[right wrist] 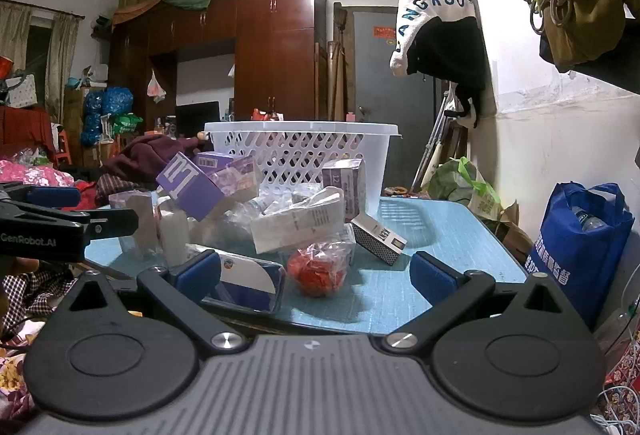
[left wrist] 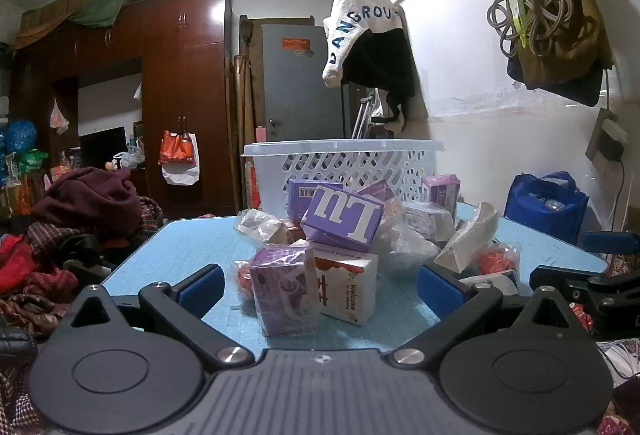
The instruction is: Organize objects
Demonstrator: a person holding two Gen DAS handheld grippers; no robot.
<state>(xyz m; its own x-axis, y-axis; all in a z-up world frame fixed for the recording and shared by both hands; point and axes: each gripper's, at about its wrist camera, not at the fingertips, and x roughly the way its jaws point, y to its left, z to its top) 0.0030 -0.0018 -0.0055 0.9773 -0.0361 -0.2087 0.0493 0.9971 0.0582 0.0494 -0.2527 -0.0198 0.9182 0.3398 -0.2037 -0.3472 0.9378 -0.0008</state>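
Both wide open, holding nothing: left gripper (left wrist: 318,285), right gripper (right wrist: 316,273). Ahead, heaped purple cardboard boxes (left wrist: 342,221) on light-blue table (left wrist: 192,247), before white perforated plastic basket (left wrist: 344,159).

Cluttered home bedroom/storage rm, wooden wardrobe (left wrist: 180,95), clothes pile (left wrist: 80,219) (hanging hoodie (left wrist: 360,31) too), door (left wrist: 300,83)

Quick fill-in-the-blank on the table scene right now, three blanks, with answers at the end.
1. The white basket stands at the far end of the ____ table.
2. The large letters on the tilted box sit on a ____ face.
3. Both the left gripper and the right gripper have their jaws ____.

Answers: blue; purple; open
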